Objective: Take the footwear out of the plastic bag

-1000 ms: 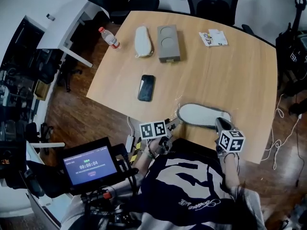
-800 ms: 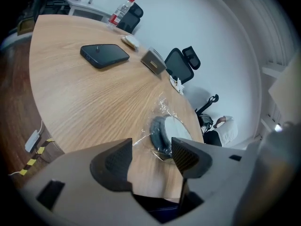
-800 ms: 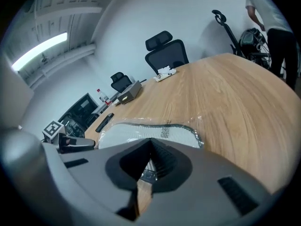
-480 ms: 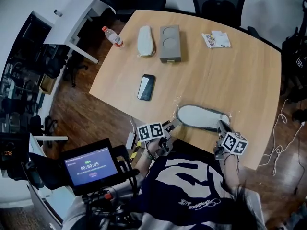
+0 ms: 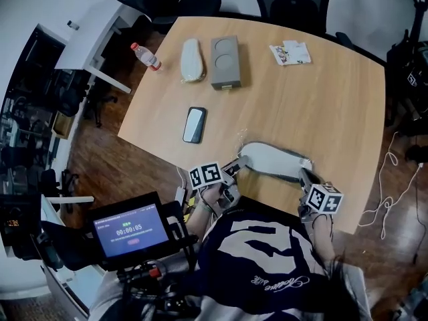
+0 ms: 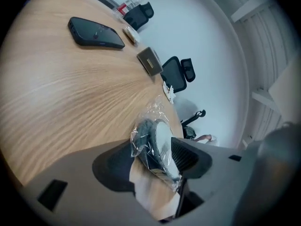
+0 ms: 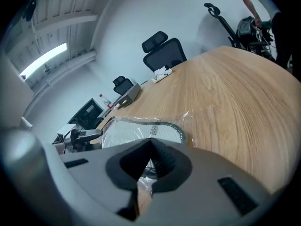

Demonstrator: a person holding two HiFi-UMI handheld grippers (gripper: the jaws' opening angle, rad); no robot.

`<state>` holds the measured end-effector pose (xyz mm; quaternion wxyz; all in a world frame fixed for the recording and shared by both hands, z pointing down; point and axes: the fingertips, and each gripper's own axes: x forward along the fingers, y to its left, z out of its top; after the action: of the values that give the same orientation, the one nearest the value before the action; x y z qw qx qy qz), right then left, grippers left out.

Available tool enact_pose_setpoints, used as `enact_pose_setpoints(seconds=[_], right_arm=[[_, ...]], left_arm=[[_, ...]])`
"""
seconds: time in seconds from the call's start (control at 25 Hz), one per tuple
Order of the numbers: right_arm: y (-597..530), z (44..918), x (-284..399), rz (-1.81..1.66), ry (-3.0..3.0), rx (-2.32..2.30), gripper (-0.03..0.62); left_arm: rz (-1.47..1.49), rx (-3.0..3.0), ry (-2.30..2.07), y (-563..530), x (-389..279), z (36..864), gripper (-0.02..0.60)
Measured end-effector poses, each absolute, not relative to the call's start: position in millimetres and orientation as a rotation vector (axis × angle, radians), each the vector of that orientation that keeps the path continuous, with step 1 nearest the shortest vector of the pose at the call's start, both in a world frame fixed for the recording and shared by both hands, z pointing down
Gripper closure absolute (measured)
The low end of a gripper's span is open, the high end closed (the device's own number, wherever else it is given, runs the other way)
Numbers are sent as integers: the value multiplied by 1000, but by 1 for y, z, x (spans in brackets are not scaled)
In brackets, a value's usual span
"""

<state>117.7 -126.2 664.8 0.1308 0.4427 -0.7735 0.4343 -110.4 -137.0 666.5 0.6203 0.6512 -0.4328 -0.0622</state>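
Note:
A grey-white slipper (image 5: 271, 159) in a clear plastic bag lies at the near edge of the wooden table (image 5: 334, 105). My left gripper (image 5: 232, 168) holds its left end. In the left gripper view the bagged slipper (image 6: 151, 132) stands on edge between the pads, and the left gripper (image 6: 154, 143) is shut on it. My right gripper (image 5: 305, 176) is at the slipper's right end. In the right gripper view the right gripper (image 7: 149, 148) is shut, with a fold of the plastic bag (image 7: 188, 115) pinched at its tips. The slipper (image 7: 136, 130) lies just beyond.
Farther out on the table lie a black phone (image 5: 194, 124), a second pale slipper (image 5: 192, 60), a grey box (image 5: 225, 61) and some papers (image 5: 289, 51). A water bottle (image 5: 145, 55) is at the far left corner. Office chairs (image 5: 294, 9) stand behind, and a timer screen (image 5: 130, 229) is near my body.
The left gripper has rolled and shifted a little to the left with the slipper's end. The right gripper has stayed at the other end of the bag.

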Motion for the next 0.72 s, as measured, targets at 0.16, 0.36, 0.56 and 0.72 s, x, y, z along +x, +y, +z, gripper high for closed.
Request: enact_pose_setpoints(seconds=[0.16,0.36,0.56,0.72], right_arm=[[-127,665,118,1297,-2264,1263,597],[-123,654,129,1264,-2271,1281,597],[-115,648,171,1217,-2241,1343,549],[-107,664,197,1266,-2204,1286,546]], left_arm=[[-222,1419,-1039,-144,-115,673,422],[-211,1403,-1057,-146,-114,673,454],[-214,1376,-1069,-146,-118,675,458],[-201,1361,-1066,-147,-116,677,459]])
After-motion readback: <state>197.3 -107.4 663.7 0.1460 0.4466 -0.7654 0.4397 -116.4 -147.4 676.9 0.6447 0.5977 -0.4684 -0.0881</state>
